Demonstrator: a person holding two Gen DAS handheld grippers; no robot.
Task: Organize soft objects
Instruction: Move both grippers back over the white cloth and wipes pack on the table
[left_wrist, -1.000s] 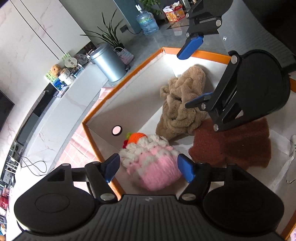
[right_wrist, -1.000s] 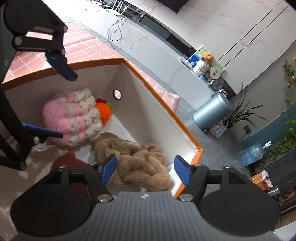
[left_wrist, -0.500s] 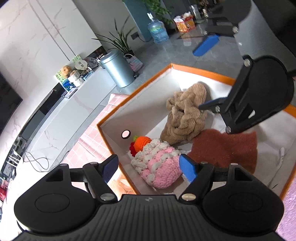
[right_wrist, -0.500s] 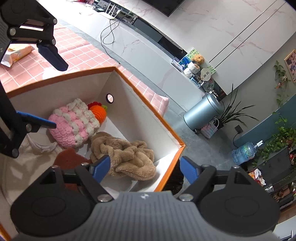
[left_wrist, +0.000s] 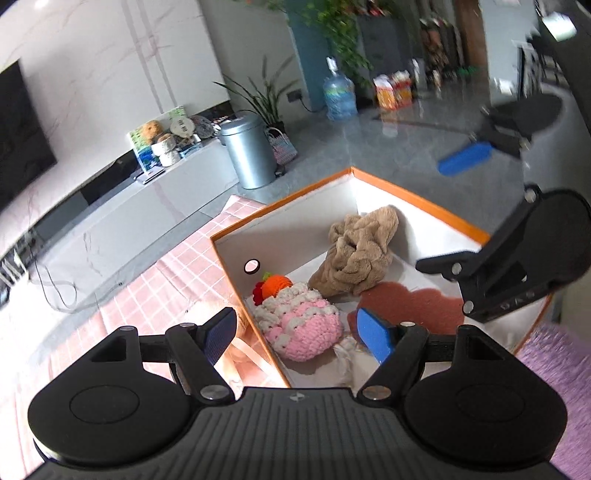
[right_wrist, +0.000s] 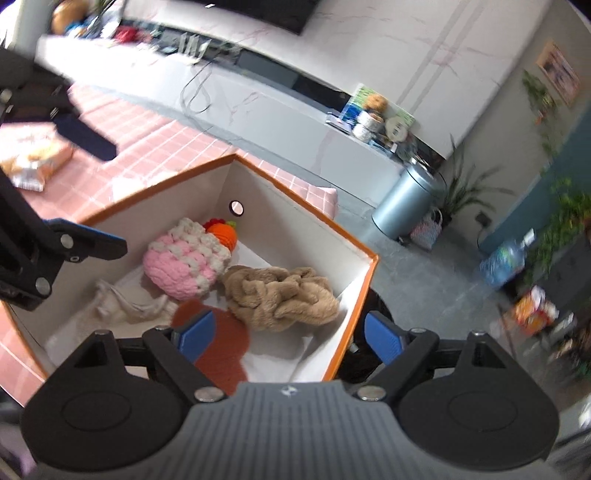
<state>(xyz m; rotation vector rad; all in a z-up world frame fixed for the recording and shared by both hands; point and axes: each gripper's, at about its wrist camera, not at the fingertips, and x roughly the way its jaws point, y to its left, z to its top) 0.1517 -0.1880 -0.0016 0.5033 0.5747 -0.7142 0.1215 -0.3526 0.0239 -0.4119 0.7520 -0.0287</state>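
The left tool (left_wrist: 297, 334) was held wide apart with nothing in it. The right tool (right_wrist: 290, 338) had just been opened, empty. The pink knitted toy (right_wrist: 183, 264), tan towel (right_wrist: 282, 299) and brown cloth (right_wrist: 221, 347) were seen inside the box (right_wrist: 303, 206).

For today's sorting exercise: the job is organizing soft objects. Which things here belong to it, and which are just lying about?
Belonging: pink crochet hat, tan fleece, rust-brown cloth, orange-rimmed box.

Lying about: metal bin, water bottle, snack packet.

Box (right_wrist: 354, 295) on table (right_wrist: 155, 147); inside: knitted hat (right_wrist: 181, 264) beside towel (right_wrist: 280, 295) (touching).
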